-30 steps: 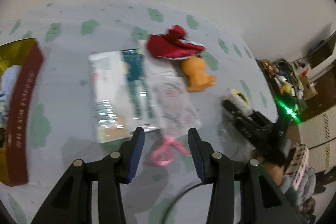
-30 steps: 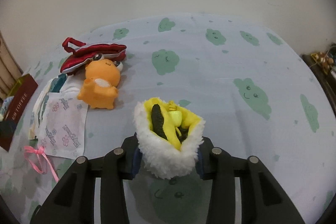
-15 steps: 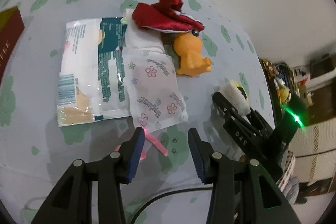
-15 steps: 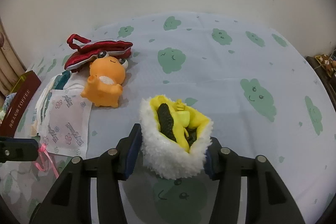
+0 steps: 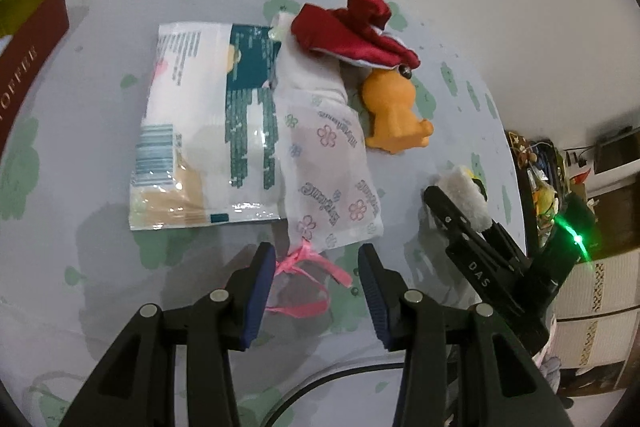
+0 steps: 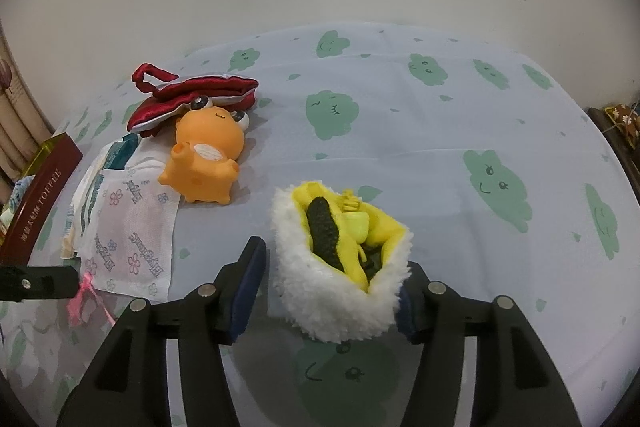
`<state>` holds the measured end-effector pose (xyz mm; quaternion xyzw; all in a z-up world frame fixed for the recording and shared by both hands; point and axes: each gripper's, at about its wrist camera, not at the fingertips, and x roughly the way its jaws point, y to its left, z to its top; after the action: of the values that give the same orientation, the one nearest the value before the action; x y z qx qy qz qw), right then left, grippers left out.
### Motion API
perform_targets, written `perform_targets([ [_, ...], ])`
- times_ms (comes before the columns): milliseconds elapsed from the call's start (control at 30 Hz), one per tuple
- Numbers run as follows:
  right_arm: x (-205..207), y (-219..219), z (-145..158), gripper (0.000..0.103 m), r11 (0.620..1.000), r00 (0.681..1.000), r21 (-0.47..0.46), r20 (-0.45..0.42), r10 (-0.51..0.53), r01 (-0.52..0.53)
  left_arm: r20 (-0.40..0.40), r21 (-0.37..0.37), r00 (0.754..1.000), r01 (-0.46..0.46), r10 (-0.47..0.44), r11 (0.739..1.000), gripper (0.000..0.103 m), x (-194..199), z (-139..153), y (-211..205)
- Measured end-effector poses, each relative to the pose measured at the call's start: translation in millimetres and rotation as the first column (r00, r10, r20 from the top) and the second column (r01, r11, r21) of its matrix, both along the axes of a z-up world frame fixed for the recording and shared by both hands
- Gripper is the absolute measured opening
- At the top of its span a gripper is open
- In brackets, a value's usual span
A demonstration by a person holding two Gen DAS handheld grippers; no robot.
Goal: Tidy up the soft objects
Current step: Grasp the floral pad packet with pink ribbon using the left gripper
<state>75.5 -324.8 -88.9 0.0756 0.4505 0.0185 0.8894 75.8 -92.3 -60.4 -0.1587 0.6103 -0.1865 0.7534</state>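
A white fluffy pouch with yellow lining lies on the bed between the open jaws of my right gripper; the left finger stands clear of it. My left gripper is open over the pink ribbon of a white floral drawstring bag. Beside that bag lie a teal-and-white plastic packet, an orange plush and a red satin pouch. The orange plush, red pouch and floral bag also show left in the right wrist view.
The bedsheet is pale blue with green cloud prints. A dark red toffee box stands at the left edge, also in the right wrist view. A wall runs behind the bed. Shelves and clutter are at the right.
My right gripper has opened wider around the fluffy pouch, which now rests on the bed. My left gripper has moved forward, so the pink ribbon lies between its fingers.
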Motion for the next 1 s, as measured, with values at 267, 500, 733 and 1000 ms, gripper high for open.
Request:
perform_targets([
  [267,-0.2,0.2,0.1,0.057,1.0,1.0,-0.004,-0.001,0.002,-0.002,-0.009,-0.056,0.999,-0.046,0.046,0.997,0.044,10.6,-7.1,5.9],
  [500,-0.2,2.4,-0.3,0.059,1.0,1.0,-0.015,-0.004,0.009,-0.009,-0.022,-0.105,0.996,-0.083,0.081,0.991,0.044,20.7,-11.0,-7.7],
  [733,0.3,4.0,-0.9,0.062,1.0,1.0,-0.023,-0.006,0.018,-0.018,0.016,-0.109,0.996,-0.087,0.089,0.99,0.044,33.8,-2.3,-36.9],
  [1000,0.3,5.2,-1.0,0.063,0.999,1.0,-0.027,-0.007,0.02,-0.02,0.065,-0.05,0.989,-0.13,0.134,0.99,0.044,47.7,1.6,-58.8],
])
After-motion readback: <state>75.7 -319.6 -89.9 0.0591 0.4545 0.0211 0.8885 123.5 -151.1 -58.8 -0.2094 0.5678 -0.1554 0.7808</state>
